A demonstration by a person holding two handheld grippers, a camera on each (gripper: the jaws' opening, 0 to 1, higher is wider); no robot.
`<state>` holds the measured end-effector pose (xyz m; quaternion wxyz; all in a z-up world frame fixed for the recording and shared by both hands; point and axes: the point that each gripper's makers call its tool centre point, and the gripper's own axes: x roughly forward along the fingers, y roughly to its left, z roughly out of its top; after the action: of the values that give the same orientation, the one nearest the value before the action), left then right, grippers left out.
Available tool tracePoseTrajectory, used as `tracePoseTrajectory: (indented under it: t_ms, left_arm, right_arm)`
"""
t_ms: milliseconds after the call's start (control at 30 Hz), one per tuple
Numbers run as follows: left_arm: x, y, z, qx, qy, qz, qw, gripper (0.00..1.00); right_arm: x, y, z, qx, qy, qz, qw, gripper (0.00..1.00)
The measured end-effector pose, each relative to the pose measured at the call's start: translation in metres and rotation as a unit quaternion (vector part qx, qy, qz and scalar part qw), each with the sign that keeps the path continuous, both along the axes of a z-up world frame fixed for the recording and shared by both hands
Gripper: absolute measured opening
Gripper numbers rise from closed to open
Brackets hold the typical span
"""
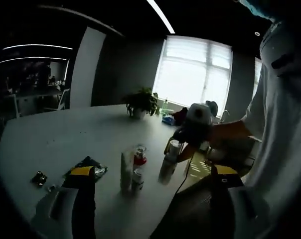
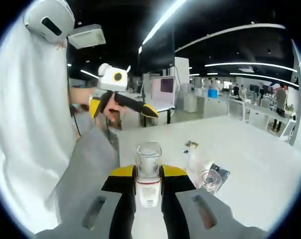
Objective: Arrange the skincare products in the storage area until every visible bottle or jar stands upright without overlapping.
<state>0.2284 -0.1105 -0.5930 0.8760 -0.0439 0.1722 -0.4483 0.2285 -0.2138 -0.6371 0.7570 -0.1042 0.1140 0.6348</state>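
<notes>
A clear-capped white skincare bottle (image 2: 148,179) stands upright, clamped between the yellow-tipped jaws of the right gripper (image 2: 148,175) above the pale round table (image 2: 250,149). More bottles and a red-filled glass jar (image 1: 139,155) cluster upright mid-table. The left gripper (image 1: 153,174) hangs before them, jaws spread wide and holding nothing.
</notes>
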Motion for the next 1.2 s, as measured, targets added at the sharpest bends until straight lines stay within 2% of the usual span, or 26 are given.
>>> tracePoseTrajectory:
  t_ms: [133, 400, 533, 633, 900, 1000, 1200]
  left_arm:
    - [0.013, 0.017, -0.006, 0.014, -0.002, 0.034, 0.9993, 0.99]
    - [0.026, 0.048, -0.012, 0.039, 0.004, 0.076, 0.9964, 0.99]
    - [0.032, 0.062, -0.018, 0.055, 0.01, 0.097, 0.9937, 0.99]
    - [0.032, 0.063, -0.019, 0.055, 0.013, 0.099, 0.9935, 0.99]
    - [0.033, 0.056, -0.03, 0.065, 0.024, 0.09, 0.9935, 0.99]
    - [0.033, 0.053, -0.03, 0.065, 0.022, 0.086, 0.9939, 0.99]
    - [0.034, 0.055, -0.031, 0.067, 0.025, 0.087, 0.9936, 0.99]
  right_arm:
    - [0.011, -0.005, -0.022, -0.009, 0.003, -0.002, 1.0, 0.18]
    - [0.03, -0.013, -0.064, -0.013, 0.02, -0.02, 0.9995, 0.18]
    - [0.035, -0.012, -0.075, -0.01, 0.017, -0.026, 0.9995, 0.18]
    - [0.037, -0.008, -0.079, -0.004, 0.01, -0.024, 0.9996, 0.18]
    - [0.037, -0.008, -0.092, -0.019, -0.013, -0.011, 0.9997, 0.18]
    - [0.036, -0.01, -0.1, -0.031, -0.013, -0.007, 0.9994, 0.18]
    - [0.036, -0.009, -0.098, -0.019, -0.003, -0.009, 0.9998, 0.19]
